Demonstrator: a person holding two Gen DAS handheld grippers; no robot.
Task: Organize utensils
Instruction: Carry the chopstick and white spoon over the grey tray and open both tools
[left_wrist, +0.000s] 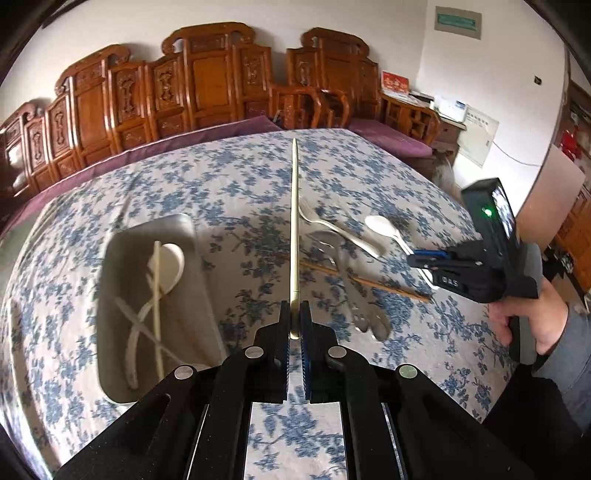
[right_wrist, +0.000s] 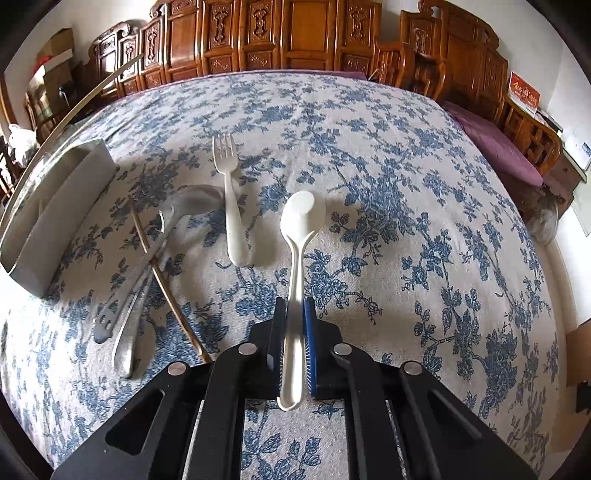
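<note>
We are mid-sort: our left hand-held gripper (left_wrist: 294, 325) clenches a pale chopstick (left_wrist: 294, 221) above the table (left_wrist: 240, 177), our right hand-held gripper (right_wrist: 294, 332) grips the white spoon (right_wrist: 297, 236), and next both need carrying over the metal tray (left_wrist: 147, 229).

Table under a blue-floral tablecloth (right_wrist: 369, 155). Directly on it: metal tray (right_wrist: 48, 210) at left of frame, white plastic fork (right_wrist: 232, 206) centre, metal spoons (right_wrist: 147, 266) and a brown chopstick (right_wrist: 166, 284) lower left.
</note>
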